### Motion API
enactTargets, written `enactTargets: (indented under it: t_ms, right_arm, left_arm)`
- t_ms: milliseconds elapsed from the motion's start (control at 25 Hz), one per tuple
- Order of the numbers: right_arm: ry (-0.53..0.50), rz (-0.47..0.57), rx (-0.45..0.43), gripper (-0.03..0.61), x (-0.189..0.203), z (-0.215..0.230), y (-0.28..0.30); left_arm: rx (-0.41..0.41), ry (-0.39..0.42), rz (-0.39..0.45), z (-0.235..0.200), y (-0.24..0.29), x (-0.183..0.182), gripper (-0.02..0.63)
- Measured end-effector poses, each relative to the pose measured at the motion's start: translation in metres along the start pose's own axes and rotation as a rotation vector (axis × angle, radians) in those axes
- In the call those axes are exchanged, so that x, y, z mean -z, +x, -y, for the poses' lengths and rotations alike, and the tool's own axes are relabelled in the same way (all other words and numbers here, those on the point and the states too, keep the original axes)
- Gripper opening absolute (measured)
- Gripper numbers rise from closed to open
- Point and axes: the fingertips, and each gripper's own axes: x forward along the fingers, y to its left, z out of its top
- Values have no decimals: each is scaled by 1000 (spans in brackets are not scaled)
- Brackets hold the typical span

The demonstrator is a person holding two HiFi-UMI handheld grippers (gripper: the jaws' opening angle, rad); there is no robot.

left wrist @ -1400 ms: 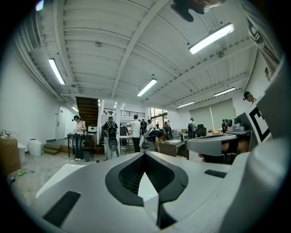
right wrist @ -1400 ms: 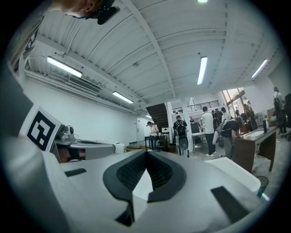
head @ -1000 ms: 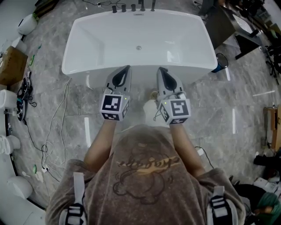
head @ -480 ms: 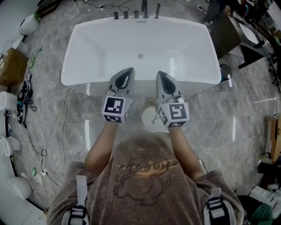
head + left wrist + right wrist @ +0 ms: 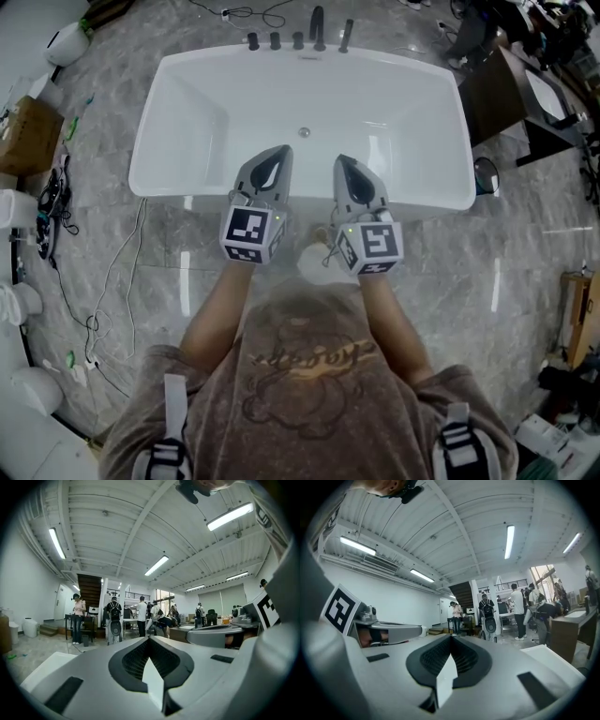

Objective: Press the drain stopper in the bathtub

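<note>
My left claw (image 5: 277, 150) and right claw (image 5: 343, 159), closed and empty, hover at the crosswise bathtub's (image 5: 142, 164) near rim; only the head view shows its central drain stopper (image 5: 304, 132).

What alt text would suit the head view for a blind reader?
Seen from above, a person holds the left hand-held gripper and right hand-held gripper, both shut and empty, side by side over the near rim of a white bathtub. The drain stopper sits on the tub floor beyond them; taps stand at its far edge.
</note>
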Motion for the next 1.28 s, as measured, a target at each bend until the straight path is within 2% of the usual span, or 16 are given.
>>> enactTargets:
  t_ms: [640, 880, 1280]
  right_arm:
    - [-6, -28, -113, 0, -11, 100, 120]
    - [2, -52, -139, 0, -3, 108, 149]
    - [17, -69, -142, 0, 8, 104, 200]
  left_arm:
    - [-97, 10, 39, -35, 143, -21, 3]
    - [-106, 9, 31, -52, 168, -18, 3]
    - [-59, 16, 15, -91, 199, -9, 3]
